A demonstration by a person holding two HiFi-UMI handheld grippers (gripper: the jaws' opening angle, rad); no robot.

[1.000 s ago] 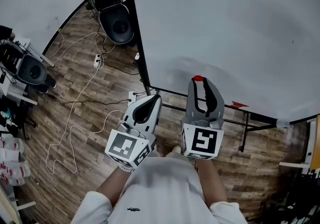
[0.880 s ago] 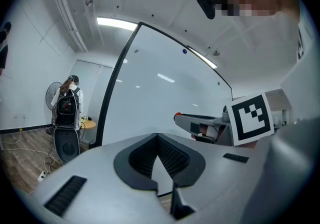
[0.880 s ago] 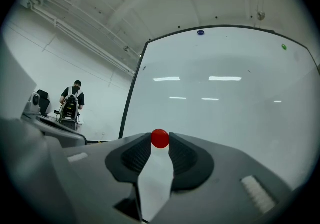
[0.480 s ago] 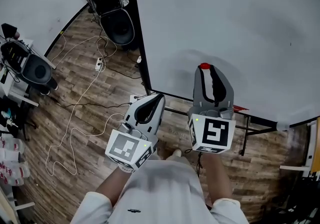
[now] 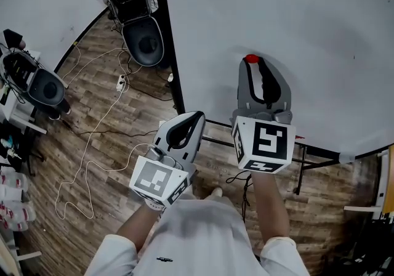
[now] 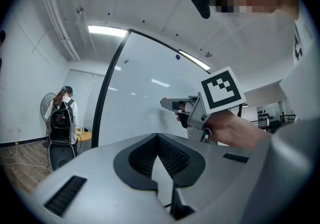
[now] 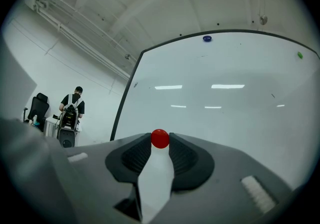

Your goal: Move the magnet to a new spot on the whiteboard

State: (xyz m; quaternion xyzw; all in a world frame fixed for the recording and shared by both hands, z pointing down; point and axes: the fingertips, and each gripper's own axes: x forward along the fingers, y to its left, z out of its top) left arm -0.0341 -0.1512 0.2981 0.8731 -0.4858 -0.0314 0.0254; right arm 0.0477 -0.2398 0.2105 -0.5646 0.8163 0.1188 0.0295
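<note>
**Magnet (image 7: 160,138) held at the whiteboard (image 5: 295,16)**

The whiteboard stands ahead of both my tongs. My left gripper (image 5: 198,114), below and left of the right, is closed on nothing. My right gripper (image 5: 251,62) clamps the red magnet at its jaw tips.

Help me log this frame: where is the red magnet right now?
The red magnet is pinched between the right hand-held gripper's tips, over the whiteboard's lower part, right of centre in the head view.
</note>
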